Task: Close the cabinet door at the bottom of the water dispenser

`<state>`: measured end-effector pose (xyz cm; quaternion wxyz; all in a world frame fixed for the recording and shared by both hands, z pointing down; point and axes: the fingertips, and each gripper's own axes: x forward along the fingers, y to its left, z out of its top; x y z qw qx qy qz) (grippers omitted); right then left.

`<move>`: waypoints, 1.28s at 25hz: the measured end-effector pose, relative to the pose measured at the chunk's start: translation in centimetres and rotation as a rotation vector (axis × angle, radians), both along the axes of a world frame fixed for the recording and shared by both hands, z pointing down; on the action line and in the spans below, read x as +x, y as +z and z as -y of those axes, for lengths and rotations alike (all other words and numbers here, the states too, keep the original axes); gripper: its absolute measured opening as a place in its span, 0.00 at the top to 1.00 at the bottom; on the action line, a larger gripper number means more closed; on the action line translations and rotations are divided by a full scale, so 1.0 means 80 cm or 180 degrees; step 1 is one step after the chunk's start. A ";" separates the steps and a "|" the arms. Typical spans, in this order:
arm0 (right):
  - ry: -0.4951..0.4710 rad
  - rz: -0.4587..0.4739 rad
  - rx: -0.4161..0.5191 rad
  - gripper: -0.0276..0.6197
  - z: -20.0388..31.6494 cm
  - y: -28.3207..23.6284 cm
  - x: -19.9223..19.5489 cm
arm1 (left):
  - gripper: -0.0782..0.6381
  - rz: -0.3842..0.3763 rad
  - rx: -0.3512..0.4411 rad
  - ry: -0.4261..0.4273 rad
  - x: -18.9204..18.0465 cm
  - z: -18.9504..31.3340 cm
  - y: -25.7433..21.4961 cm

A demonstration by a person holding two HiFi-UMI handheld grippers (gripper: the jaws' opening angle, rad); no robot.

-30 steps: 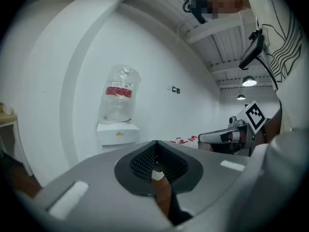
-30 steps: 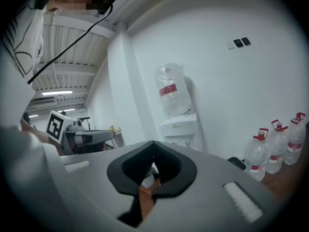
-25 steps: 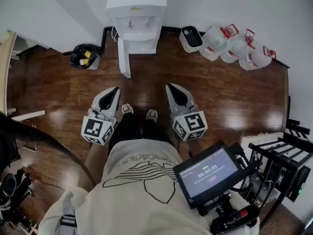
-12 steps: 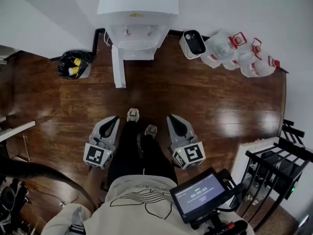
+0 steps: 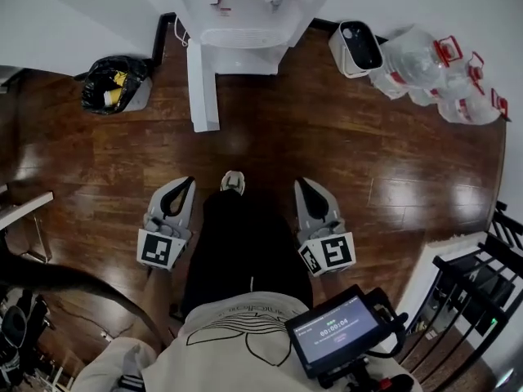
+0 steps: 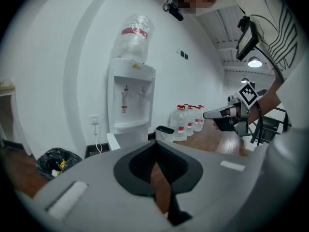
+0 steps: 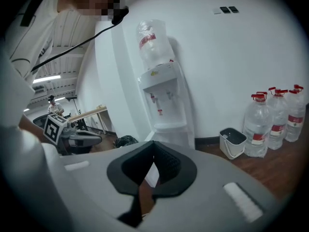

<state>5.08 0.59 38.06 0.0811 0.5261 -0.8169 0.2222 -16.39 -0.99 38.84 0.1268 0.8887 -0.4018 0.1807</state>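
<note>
Dark wood plank floor [image 5: 343, 153] runs bare from the person's white shoe [image 5: 233, 181] up to the white water dispenser [image 5: 245, 11], which stands against the white wall at the top of the head view. Left flank: a black rubbish bag [image 5: 110, 84] lies near the wall, apart from the door. Right flank: a small white bin with a dark top [image 5: 357, 49] sits just beside the dispenser, then a cluster of clear water bottles with red handles [image 5: 445, 76] along the wall. A black metal rack [image 5: 482, 288] closes off the lower right corner. The white cabinet door [image 5: 202, 88] hangs from the left side of the dispenser's base, swung wide and jutting edge-on toward the person like a narrow slab. It reads as plain white, no handle made out. The left tongs [image 5: 188, 181] and the right tongs [image 5: 301, 183] hover on either side of the person's dark trouser legs, well short of the door. In each gripper view the dark pads meet tip to tip with nothing between them: both closed and empty.
</note>
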 end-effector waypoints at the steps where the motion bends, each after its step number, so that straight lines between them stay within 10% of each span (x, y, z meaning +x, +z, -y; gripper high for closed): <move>1: 0.0015 -0.0003 -0.0008 0.95 0.000 0.017 0.005 | 0.87 0.0007 0.0021 0.0025 0.003 0.008 0.015; 13: 0.0131 0.0119 0.0280 0.84 0.083 0.193 0.049 | 0.77 0.0557 0.0325 -0.0408 -0.026 0.102 0.190; 20: 0.0105 0.0193 0.0491 0.84 0.102 0.257 0.055 | 0.42 0.0471 0.0123 -0.0767 -0.015 0.114 0.279; 26: 0.0174 0.0260 0.0554 0.85 0.087 0.293 0.069 | 0.61 0.0428 0.0596 -0.0931 -0.020 0.136 0.277; 32: 0.0338 0.0195 0.0528 0.85 0.060 0.298 0.098 | 0.60 0.0413 0.0607 -0.0904 -0.013 0.142 0.278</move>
